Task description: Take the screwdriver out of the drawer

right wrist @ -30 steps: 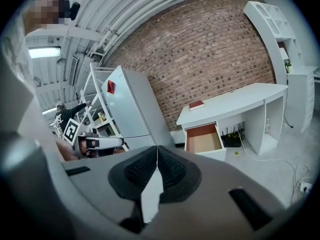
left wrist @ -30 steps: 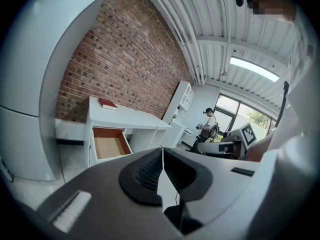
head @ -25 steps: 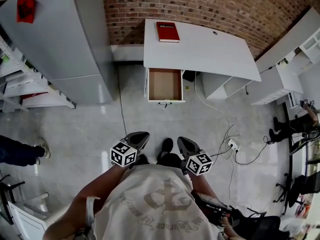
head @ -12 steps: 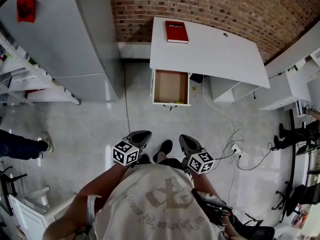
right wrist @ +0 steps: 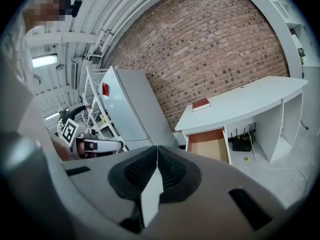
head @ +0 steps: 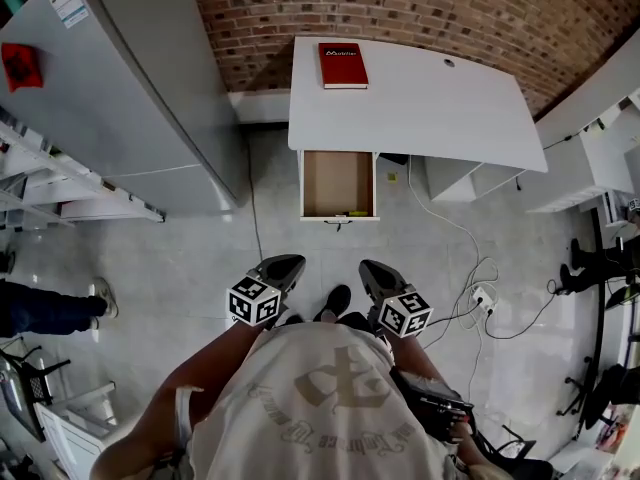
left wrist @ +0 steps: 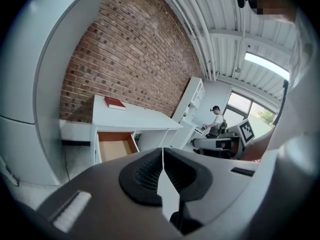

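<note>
A white desk (head: 430, 103) stands against the brick wall, and its brown-lined drawer (head: 338, 183) is pulled out over the floor. Near the drawer's front edge lies a small yellowish thing (head: 352, 214), too small to tell apart. My left gripper (head: 283, 264) and right gripper (head: 370, 268) hover side by side in front of the person's body, well short of the drawer. Both are shut with nothing between the jaws. The left gripper view shows the closed left gripper (left wrist: 162, 151) and the drawer (left wrist: 115, 146) ahead. In the right gripper view, the right gripper (right wrist: 157, 149) is closed too, and the drawer (right wrist: 210, 144) lies far off.
A red book (head: 343, 65) lies on the desk's far left corner. A tall grey cabinet (head: 130, 98) stands left of the desk, with metal racks beside it. Cables and a power strip (head: 487, 296) lie on the tiles at right. A person's legs (head: 50, 308) show at the left edge.
The person has stepped toward the desk, carrying both grippers along in the same pose. The drawer and desk now sit closer and more centred in the head view.
</note>
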